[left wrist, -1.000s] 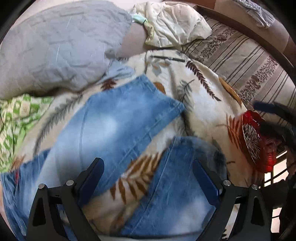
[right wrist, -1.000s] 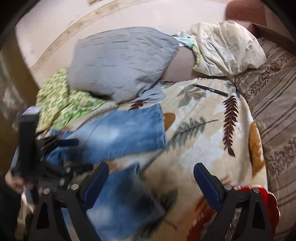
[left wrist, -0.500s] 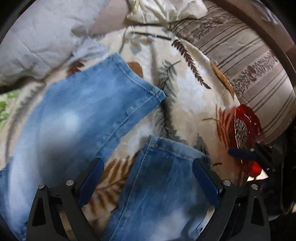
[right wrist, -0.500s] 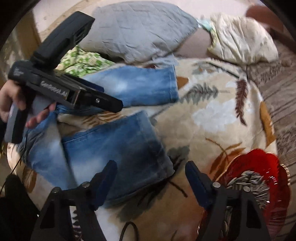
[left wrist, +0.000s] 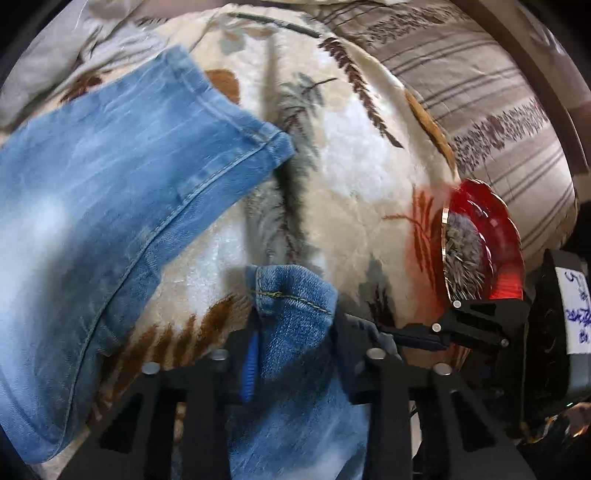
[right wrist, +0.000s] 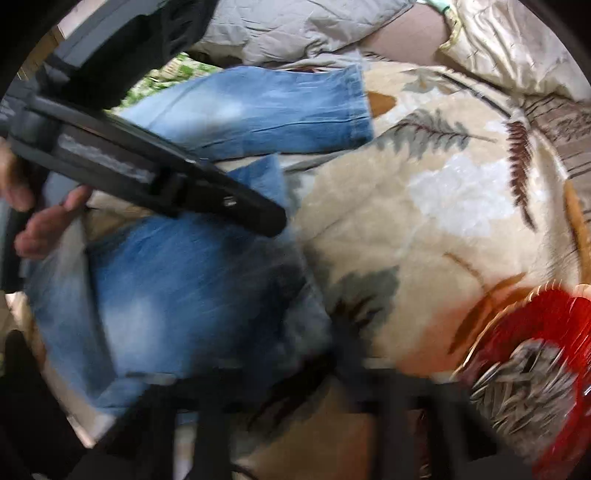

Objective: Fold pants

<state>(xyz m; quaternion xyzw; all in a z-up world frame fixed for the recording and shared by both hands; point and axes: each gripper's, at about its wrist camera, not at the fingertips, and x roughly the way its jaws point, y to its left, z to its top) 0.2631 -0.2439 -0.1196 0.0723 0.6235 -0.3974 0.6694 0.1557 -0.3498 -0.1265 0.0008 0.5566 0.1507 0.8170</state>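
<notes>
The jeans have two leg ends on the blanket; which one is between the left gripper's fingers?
The nearer leg end, bunched up between the closing jaws of the left gripper. The far leg end lies flat, untouched.

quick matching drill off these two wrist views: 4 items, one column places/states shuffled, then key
1 near pant leg hem
2 far pant leg
3 red dish
4 grey pillow

A lies flat on the leaf blanket
B holds seeds
C bunched between the closing left gripper jaws
D at the head of the bed

Pairs: 1-C, 2-A, 3-B, 4-D
</notes>
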